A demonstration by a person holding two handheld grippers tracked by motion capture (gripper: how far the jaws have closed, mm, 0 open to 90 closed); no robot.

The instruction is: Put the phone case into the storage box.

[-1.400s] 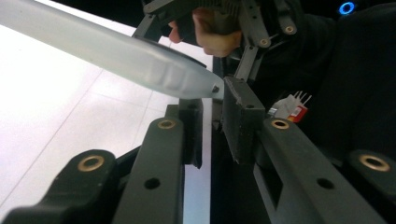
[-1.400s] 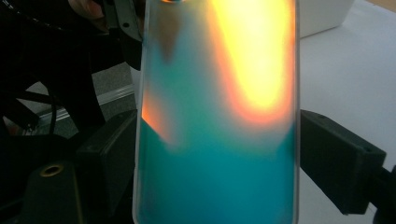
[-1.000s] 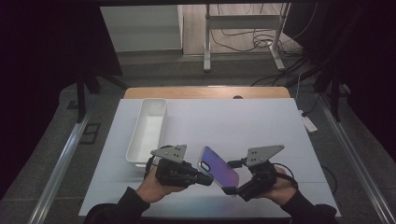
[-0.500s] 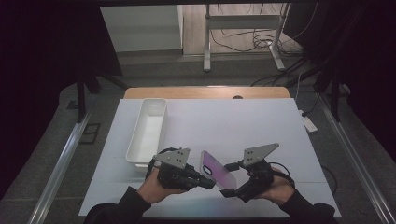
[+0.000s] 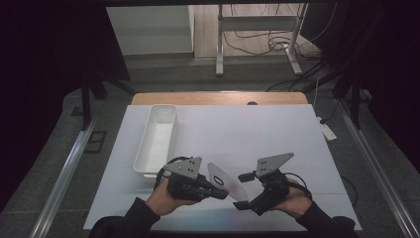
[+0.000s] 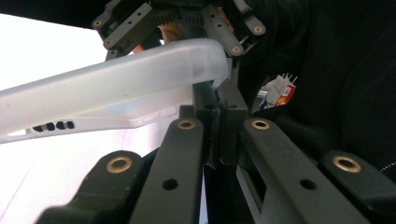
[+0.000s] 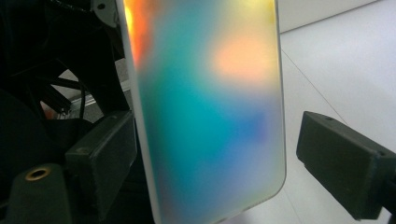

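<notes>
Frosted, iridescent plastic, a phone case (image 5: pixel 229 181), is held above the counter (image 5: pixel 257 134), clamped at one corner by the left tool (image 5: pixel 220 191). The right tool (image 5: pixel 242 191) has just been opening, its pads standing clear either side, presumably so the case passes to one tool.

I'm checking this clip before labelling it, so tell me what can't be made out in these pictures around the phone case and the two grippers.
- Phone case, high view: too small to show cutouts or colour; its lower edge is hidden by the left gripper.
- Phone case, left gripper view: its far end is cut off by the picture's left edge.
- Right gripper view: the case's iridescent face is blurred, so any print is unreadable; its top is cut off.
- White tray, high view: the near end is hidden behind the left gripper's plate.
</notes>
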